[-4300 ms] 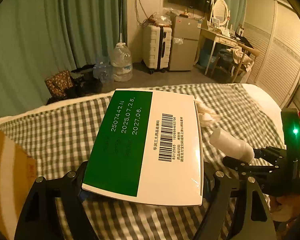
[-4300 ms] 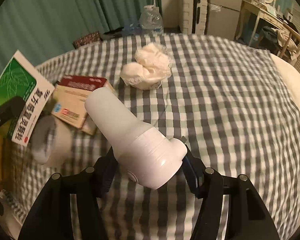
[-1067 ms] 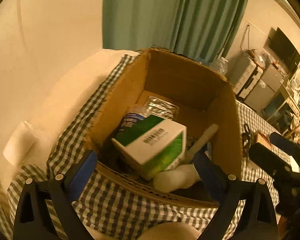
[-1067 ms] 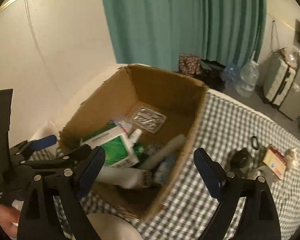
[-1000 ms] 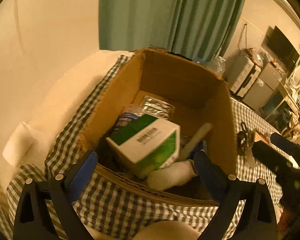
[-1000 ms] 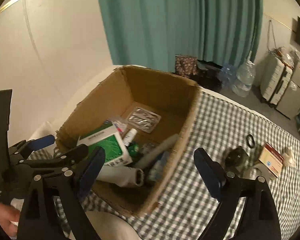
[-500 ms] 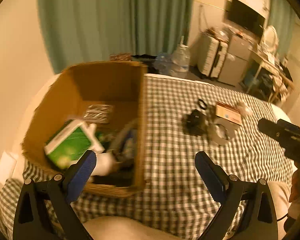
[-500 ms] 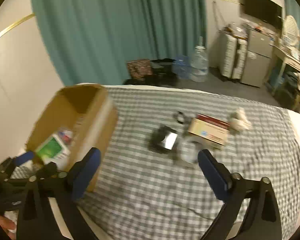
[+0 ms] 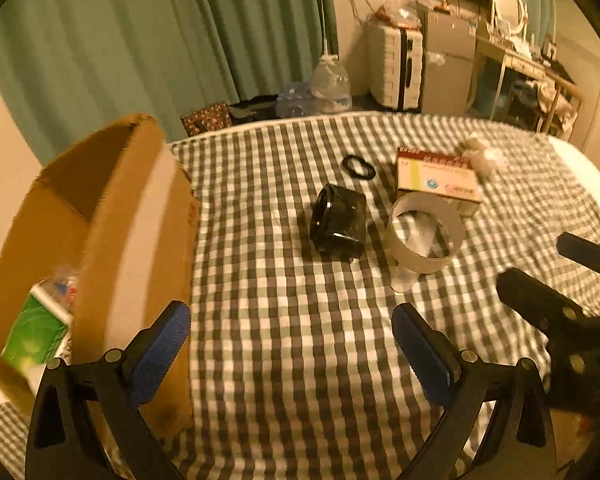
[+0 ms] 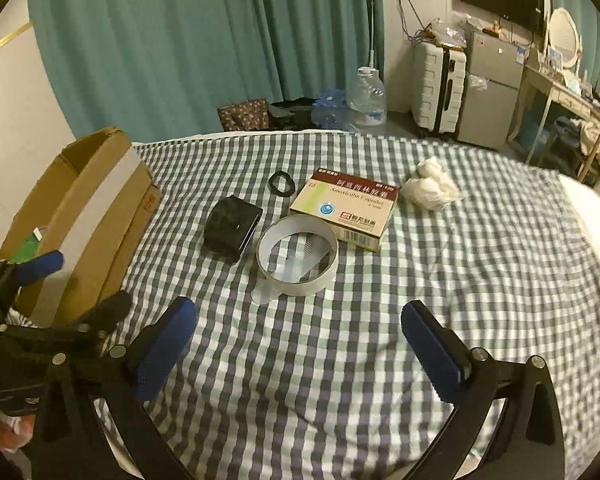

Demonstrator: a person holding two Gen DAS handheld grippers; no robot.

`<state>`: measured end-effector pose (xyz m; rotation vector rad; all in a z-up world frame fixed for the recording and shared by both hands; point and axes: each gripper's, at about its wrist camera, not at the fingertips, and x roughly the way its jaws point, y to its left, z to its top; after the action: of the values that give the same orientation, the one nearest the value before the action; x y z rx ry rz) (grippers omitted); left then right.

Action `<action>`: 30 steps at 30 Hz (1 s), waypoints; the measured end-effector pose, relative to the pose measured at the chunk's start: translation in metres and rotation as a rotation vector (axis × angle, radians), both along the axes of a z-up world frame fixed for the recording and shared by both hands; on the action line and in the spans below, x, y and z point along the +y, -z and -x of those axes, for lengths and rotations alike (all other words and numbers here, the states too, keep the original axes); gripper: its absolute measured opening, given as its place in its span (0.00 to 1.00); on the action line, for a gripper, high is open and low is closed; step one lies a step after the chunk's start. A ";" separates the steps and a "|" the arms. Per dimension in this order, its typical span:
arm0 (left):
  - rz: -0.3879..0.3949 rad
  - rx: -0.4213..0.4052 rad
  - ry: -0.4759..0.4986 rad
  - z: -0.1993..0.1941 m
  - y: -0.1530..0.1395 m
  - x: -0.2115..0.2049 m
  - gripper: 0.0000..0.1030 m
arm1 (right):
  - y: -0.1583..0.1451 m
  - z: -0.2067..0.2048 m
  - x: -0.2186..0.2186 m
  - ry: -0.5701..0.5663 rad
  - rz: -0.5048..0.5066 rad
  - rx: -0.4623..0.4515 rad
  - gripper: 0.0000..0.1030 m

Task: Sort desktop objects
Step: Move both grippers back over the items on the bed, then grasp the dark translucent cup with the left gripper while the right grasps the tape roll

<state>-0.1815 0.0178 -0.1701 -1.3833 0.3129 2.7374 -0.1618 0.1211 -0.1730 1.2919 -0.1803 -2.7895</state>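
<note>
Hovering with jaws spread and empty, both claws (image 9: 290,342) (image 10: 300,338) face a box (image 10: 346,208) reading "Amoxicillin Capsules".

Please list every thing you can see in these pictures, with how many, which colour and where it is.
cardboard box: 1, brown, left side of the bed, open at the top
green carton: 1, green and white, inside the cardboard box
checked cloth: 1, grey and white, covering the bed
black case: 1, black, centre of the cloth
tape roll: 1, white, right of the black case
medicine box: 1, white with dark red band, behind the tape roll
black ring: 1, black, behind the black case
tissue wad: 1, white, right of the medicine box
water jug: 1, clear, on the floor by the curtain
suitcase: 1, white, by the far wall
left gripper: 1, black with blue pads, open, empty
right gripper: 1, black with blue pads, open, empty
</note>
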 end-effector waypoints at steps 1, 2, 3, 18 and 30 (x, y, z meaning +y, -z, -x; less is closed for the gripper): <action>0.009 -0.010 -0.001 0.006 0.006 0.003 1.00 | 0.005 0.003 0.001 -0.002 0.006 -0.004 1.00; 0.017 -0.022 -0.002 0.013 0.013 0.005 1.00 | 0.011 0.006 0.002 -0.011 0.011 -0.019 1.00; 0.016 -0.026 -0.003 0.017 0.018 0.006 1.00 | 0.016 0.010 0.002 -0.024 0.012 -0.033 1.00; 0.014 -0.060 0.067 0.106 0.081 0.033 1.00 | 0.061 0.047 0.043 0.063 0.118 -0.152 1.00; -0.115 -0.058 0.078 0.116 0.098 0.006 0.61 | 0.067 0.069 0.015 -0.031 0.042 -0.113 1.00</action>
<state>-0.2974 0.0234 -0.2684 -1.3882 0.1986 2.6029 -0.2307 0.1356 -0.2402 1.4303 -0.2209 -2.6741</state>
